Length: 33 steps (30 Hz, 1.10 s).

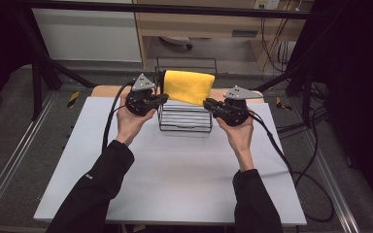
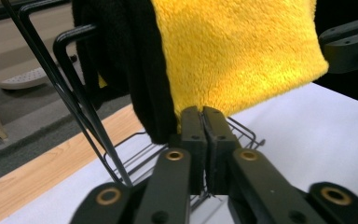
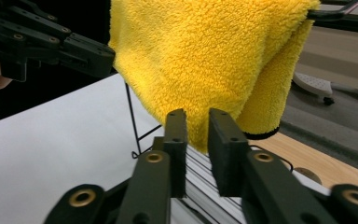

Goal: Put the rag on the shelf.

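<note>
Seen from the high view: a white table (image 1: 175,165), smooth and matte, with a strip of pale wood along its far edge. Both forearms in black sleeves, reaching forward from the near edge and converging slightly, palms turned inward toward a black wire rack (image 1: 184,119) at the far middle of the table. Rack built of thin round rods, boxy, with a tall upright frame at the back.

Draped over the rack's top bar: a yellow towel (image 1: 188,86), plush and fleecy, folded double, long axis running left to right along the bar, loose edges hanging down toward the table. In the right gripper view, a thin black binding along the lower hem of the rear fold.

Left gripper (image 1: 161,98) held just left of the towel, pointing right; in the left gripper view, jaws pressed together, nothing visible between them, tips just under the towel's lower edge. Right gripper (image 1: 208,103) held just right of the towel, pointing left; in the right gripper view, jaws spread with a narrow gap, close to the hanging fold, contact unclear.
</note>
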Motion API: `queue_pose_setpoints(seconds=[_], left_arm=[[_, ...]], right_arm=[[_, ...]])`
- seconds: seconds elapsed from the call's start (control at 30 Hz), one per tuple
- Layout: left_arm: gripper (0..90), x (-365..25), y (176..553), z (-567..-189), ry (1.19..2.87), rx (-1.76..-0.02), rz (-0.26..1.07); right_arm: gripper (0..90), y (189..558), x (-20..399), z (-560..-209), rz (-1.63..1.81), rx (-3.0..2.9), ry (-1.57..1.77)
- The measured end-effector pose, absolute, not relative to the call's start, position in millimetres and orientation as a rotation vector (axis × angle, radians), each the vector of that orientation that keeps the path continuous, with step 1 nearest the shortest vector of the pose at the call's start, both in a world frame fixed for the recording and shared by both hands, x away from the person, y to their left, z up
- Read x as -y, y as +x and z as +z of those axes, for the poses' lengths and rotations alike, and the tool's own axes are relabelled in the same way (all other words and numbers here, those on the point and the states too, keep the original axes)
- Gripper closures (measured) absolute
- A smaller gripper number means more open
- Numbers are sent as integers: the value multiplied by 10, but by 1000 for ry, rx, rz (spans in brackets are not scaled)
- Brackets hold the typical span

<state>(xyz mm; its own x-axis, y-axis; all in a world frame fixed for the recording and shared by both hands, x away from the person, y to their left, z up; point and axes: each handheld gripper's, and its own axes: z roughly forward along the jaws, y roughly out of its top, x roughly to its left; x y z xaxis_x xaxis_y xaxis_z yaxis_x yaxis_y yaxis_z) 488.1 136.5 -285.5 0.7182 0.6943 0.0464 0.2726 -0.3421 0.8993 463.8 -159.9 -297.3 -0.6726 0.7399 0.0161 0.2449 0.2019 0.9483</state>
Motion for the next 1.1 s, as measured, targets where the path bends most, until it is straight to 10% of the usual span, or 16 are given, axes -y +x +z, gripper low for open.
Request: queue_pose_setpoints(seconds=[0.73,1.1], left_arm=[[276,-1983,4300,-3499,2029,-769,451],[103,-2387,4032,-3934,2011,-864,445]], right_arm=[[164,4226,2033,-3326,1434,-2092,1043],[37,4042,2273,-3783,1379,-2161,1126]])
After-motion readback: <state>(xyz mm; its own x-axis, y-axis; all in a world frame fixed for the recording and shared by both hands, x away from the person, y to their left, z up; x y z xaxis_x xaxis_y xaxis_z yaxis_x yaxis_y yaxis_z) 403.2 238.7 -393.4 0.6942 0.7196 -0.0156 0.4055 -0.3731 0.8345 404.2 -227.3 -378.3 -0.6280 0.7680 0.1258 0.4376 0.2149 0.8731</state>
